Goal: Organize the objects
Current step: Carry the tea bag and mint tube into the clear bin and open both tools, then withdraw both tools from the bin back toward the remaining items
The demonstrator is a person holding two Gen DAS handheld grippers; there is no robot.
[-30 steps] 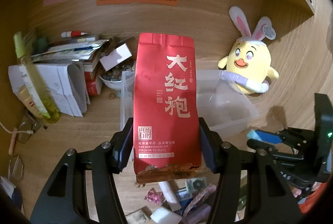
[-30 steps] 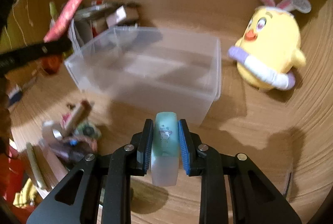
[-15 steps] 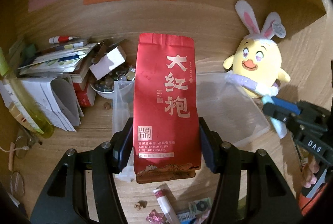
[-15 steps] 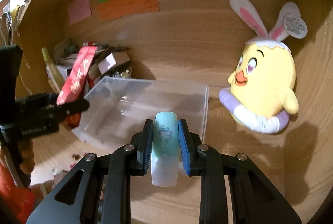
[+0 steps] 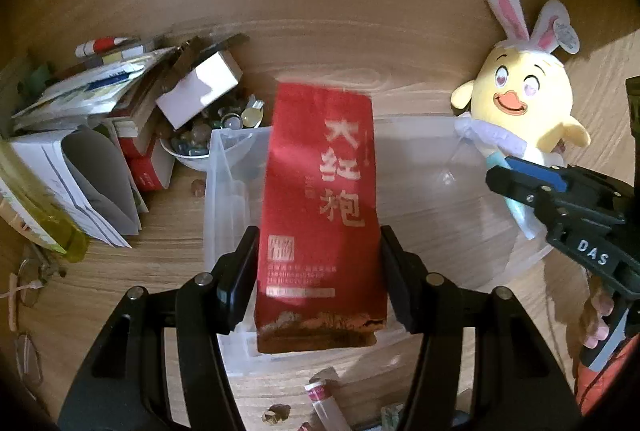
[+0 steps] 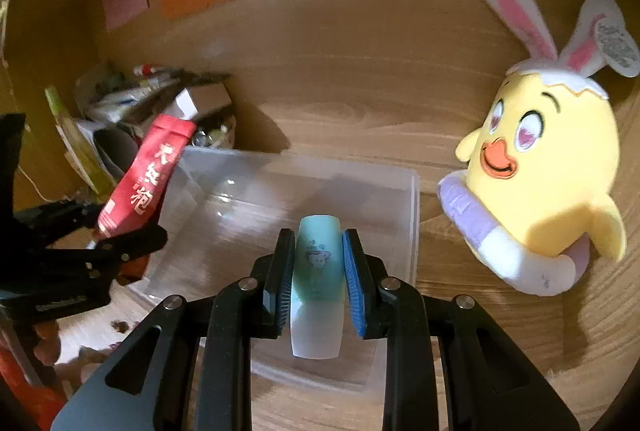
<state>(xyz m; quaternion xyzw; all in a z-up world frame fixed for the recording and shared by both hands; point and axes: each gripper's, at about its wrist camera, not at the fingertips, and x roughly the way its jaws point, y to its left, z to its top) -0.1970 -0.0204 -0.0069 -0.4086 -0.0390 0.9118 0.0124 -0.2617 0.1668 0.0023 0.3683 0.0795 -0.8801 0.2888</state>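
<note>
Red foil is filling the middle of the left wrist view: one tea pouch (image 5: pixel 320 215), standing upright with its long axis running straight away from the camera and its sealed top pointing toward the back wall. The left gripper (image 5: pixel 318 273) is pinching it low on both side edges with its jaws. The pouch is hanging over the left end of one clear plastic bin (image 5: pixel 440 199), which is sitting on the wooden desk (image 5: pixel 160 255) near the desk's back edge. One yellow plush chick (image 5: pixel 520 107) with rabbit ears is leaning at the bin's right rear corner. A heap of papers and boxes (image 5: pixel 100 119) is lying toward the desk's left edge. The right gripper (image 5: pixel 532 187) is reaching in from the right above the bin.

From the right wrist view, the right gripper (image 6: pixel 318 263) is clamping one mint-and-white tube (image 6: pixel 318 283), its jaws pressing on both sides; the tube's long axis is pointing forward, over the bin (image 6: pixel 412 215). The pouch (image 6: pixel 144 179) is tilting at the bin's left end.
</note>
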